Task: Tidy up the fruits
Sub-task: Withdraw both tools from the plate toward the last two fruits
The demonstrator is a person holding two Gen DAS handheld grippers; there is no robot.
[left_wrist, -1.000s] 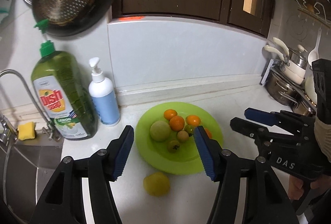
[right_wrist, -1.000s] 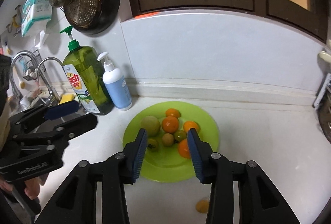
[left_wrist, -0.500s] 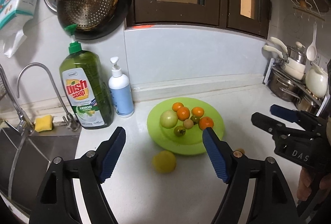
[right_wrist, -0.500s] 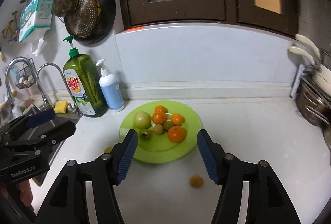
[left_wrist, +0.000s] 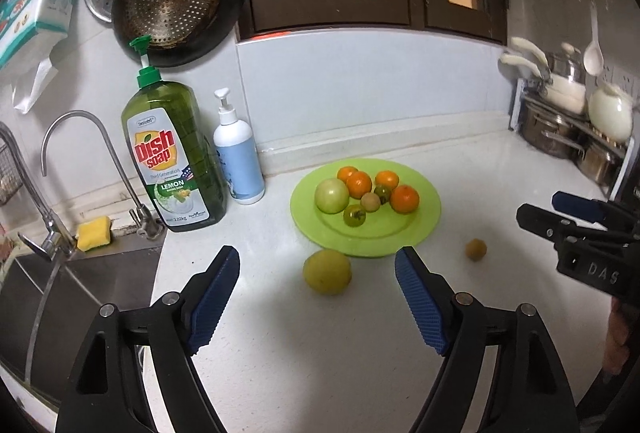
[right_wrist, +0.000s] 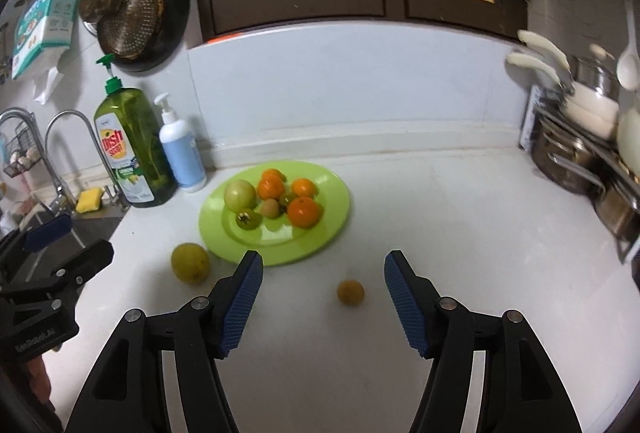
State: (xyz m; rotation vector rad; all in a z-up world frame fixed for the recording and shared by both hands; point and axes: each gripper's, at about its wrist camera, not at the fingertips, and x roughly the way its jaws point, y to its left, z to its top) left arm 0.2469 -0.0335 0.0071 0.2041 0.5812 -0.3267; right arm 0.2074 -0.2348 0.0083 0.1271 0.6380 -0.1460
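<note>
A: Where was the fruit?

B: Most of it sat on the green plate (left_wrist: pixel 424 229). There was a big pale green fruit (left_wrist: pixel 331 195), some oranges (left_wrist: pixel 404 198) and a few small fruits, all bunched near the back of the plate.

A: Was any fruit off the plate?

B: Yes, two. A yellow fruit (left_wrist: pixel 327 271) lay on the counter (right_wrist: pixel 460 233) just in front of the plate, on its sink side. A small orange fruit (right_wrist: pixel 350 293) lay in front of the plate too, more to the pots side.

A: What were the tools doing?

B: The left gripper (left_wrist: pixel 318 299) had just been opening. Its jaws stood wide, with nothing pinched. The yellow fruit lay ahead of the gap, not touching.

A: And the other one?

B: The right gripper (right_wrist: pixel 323 303) was let go too. It had opened a moment before. The small orange fruit sat between its blue pads (right_wrist: pixel 404 307), apart from both.
</note>
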